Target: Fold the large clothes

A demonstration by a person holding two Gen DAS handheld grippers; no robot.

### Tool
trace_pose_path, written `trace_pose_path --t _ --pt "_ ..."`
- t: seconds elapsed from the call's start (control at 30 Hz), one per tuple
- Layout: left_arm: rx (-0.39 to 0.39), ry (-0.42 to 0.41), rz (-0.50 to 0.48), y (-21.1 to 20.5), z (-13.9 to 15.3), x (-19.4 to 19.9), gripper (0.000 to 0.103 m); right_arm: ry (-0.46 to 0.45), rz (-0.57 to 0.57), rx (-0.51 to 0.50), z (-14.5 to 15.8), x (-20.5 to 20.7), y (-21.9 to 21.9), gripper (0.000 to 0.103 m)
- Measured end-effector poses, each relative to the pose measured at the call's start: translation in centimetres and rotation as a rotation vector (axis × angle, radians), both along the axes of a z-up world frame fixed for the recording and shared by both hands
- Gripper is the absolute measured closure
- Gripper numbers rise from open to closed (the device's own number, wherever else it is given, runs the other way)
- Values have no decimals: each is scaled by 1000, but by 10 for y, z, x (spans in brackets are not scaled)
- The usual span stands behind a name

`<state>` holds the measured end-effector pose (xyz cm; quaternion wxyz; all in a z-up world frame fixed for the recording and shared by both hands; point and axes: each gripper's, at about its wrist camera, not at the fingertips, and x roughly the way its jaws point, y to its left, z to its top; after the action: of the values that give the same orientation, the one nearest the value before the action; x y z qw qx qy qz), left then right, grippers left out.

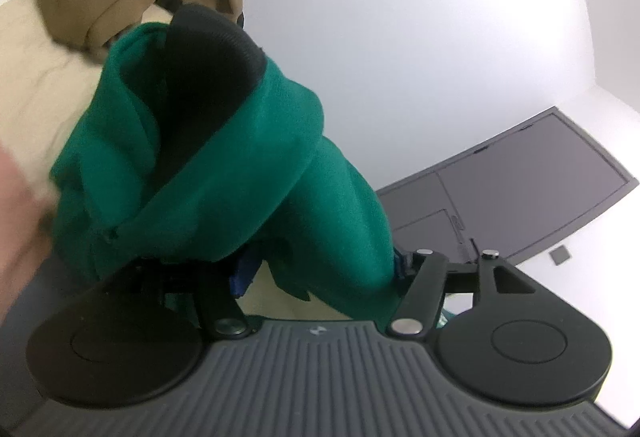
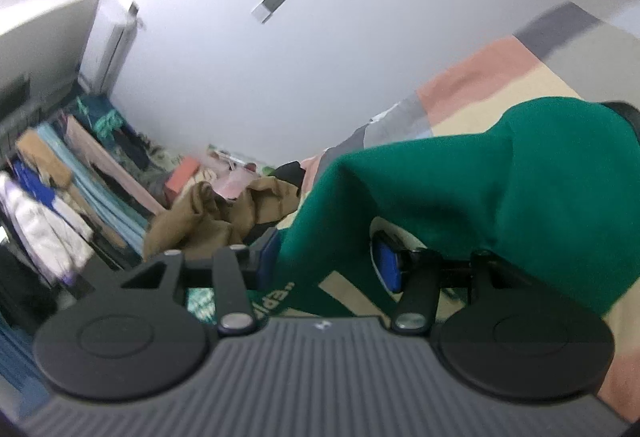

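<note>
Left gripper (image 1: 320, 273): nearest item in its own view; we read its blue pads as closed on a bunch of green cloth, though the pinch point itself is mostly buried under fabric.
Right gripper (image 2: 326, 265): blue pads (image 2: 388, 267) stand apart with a band of green cloth running up between them; the left pad seems to touch the cloth, the right one shows a gap, so we cannot tell whether it grips.
Green garment (image 2: 460, 193): the task's piece, a large knit item with pale lettering near its lower edge; it hangs lifted off the surface, draped across both grippers, and rises up and right from the right gripper.
Green garment, left view (image 1: 224, 157): bunched in thick rolls up and left of the left gripper, with a dark lining (image 1: 208, 77) showing in a hood-like opening.
Key relation: we judge the garment's long axis runs between the two grippers, each at one end, neither clearly nearer its bulk.
Bedspread (image 2: 500, 65): patchwork of cream, pink and grey beneath and beyond the garment.
Tan garment (image 2: 224, 213): crumpled heap on the far left of the bedspread, apart from the green one.
Clothes rack (image 2: 72, 189): hanging items, far left.
Stage, as we judge: garment is raised for spreading, with no fold laid yet.
</note>
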<state>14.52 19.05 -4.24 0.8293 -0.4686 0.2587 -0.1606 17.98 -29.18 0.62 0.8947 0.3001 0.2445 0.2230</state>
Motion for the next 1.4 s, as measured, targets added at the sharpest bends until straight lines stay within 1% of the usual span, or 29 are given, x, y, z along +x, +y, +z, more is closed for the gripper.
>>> trace_pose_path --t 0.07,0.17,0.27,0.33,0.4,0.47,0.5,0.57,0.63,0.7,0.77,0.83,0.87,0.9,0.93,1.0,1.07,1.1,1.2,1.33,1.4 --pt "25 4 2 0 -2 20 36 -18 10 -37 -2 17 0 49" --pt "28 -7 -8 5 -6 40 36 -44 4 -61 -6 34 -1 48" --pt "-24 -40 -13 12 -16 48 30 -76 11 -56 -16 37 -7 48" --pt "-40 -65 -18 16 -17 44 22 -97 17 -74 -23 35 -11 48" --pt "-34 -98 -21 20 -15 36 19 -100 7 -79 -28 33 -15 48" --pt "-9 -109 -29 22 -10 27 16 -94 -12 -78 -30 32 -19 48" --pt "21 -110 -37 21 -7 23 16 -91 -24 -80 -30 31 -22 48" --pt "130 -130 -53 13 5 13 16 -97 -37 -88 -26 27 -25 48" --pt "262 -167 -48 2 14 6 15 -98 -60 -96 -23 19 -29 47" --pt "389 -187 -69 -12 20 7 15 -87 -74 -116 -20 12 -31 43" --pt "530 -175 -71 -28 21 10 15 -81 -79 -157 -18 6 -31 42" --pt "645 -146 -66 -42 13 20 15 -51 -85 -225 -18 3 -26 42" --pt "681 -142 -61 -46 8 24 15 -30 -80 -255 -20 4 -24 42" --pt "691 -140 -53 -48 5 21 15 -14 -70 -279 -22 5 -20 43" --pt "699 -132 -43 -49 2 27 15 -9 -66 -300 -24 7 -17 43" --pt "719 -121 -16 -49 -4 43 15 -33 -87 -368 -29 13 -9 44" --pt "734 -114 -6 -51 -6 51 15 -66 -88 -445 -36 30 0 45" --pt "746 -107 -7 -52 -6 60 15 -72 -87 -465 -39 39 4 45" --pt "756 -63 -4 -49 -9 92 15 -59 -84 -484 -45 71 12 45" --pt "784 5 -52 -40 -23 143 15 -48 -69 -500 -55 111 20 46" --pt "773 28 -70 -33 -29 157 16 -44 -49 -528 -62 130 26 46"
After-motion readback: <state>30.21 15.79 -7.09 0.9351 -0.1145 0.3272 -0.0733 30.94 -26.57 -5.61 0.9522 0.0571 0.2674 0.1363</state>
